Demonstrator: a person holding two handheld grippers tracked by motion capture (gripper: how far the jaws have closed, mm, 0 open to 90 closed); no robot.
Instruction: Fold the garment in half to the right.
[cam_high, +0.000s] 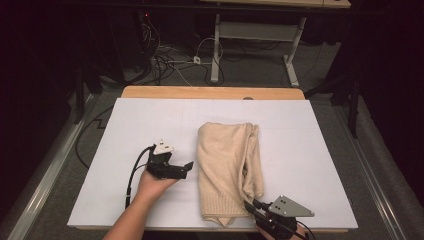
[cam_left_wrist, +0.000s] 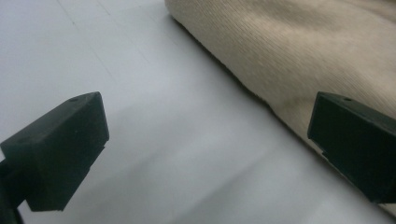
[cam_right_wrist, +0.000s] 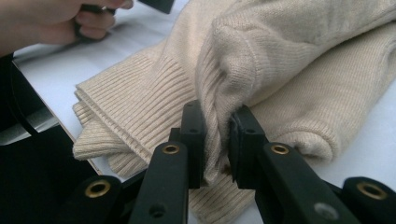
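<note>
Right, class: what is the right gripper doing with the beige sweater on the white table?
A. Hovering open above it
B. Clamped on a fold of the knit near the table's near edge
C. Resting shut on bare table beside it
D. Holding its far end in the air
B: in the right gripper view, the right gripper pinches a fold of the sweater between its jaws.

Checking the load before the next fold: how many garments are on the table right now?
1. A beige sweater lies folded mid-table; the right gripper pinches its near edge. Anything tucked inside the folds would be hidden.
</note>
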